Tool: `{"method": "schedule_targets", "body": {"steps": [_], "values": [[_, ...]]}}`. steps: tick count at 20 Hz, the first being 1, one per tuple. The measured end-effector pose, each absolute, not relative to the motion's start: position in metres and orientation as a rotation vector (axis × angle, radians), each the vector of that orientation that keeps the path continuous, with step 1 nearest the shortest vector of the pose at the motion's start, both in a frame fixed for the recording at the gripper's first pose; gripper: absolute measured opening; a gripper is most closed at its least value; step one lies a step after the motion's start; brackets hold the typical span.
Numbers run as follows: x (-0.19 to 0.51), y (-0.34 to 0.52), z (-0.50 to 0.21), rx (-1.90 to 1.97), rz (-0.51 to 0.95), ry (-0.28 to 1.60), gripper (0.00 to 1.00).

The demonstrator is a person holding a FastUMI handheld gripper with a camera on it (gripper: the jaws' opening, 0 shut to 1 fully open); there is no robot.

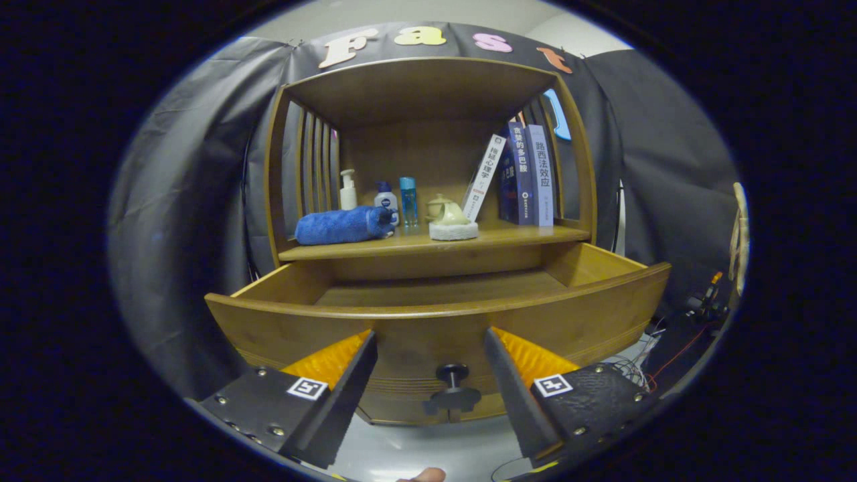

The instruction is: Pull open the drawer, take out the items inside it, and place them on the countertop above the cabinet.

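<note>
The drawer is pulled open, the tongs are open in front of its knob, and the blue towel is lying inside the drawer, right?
Not quite. In the gripper view the blue towel lies on the countertop, not in the drawer. The tongs are open before the knob.

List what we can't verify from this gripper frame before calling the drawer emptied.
- Drawer floor near its front: hidden by the front panel in the gripper view; the visible back part looks bare.
- Space behind the rolled blue towel on the countertop: hidden by the towel.
- Bottles' labels: too small.
- Gripper is open, its fingers either side of the knob.
</note>
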State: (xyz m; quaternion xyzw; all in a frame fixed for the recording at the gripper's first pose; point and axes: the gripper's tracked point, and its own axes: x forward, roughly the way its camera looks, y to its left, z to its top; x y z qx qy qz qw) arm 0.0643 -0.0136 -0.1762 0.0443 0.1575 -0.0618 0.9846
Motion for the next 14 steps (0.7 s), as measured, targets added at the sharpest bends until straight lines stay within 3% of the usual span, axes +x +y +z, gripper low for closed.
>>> {"method": "schedule_targets", "body": {"steps": [14], "values": [[0.094,-0.022,-0.176,0.123,-0.097,0.309,0.97]]}}
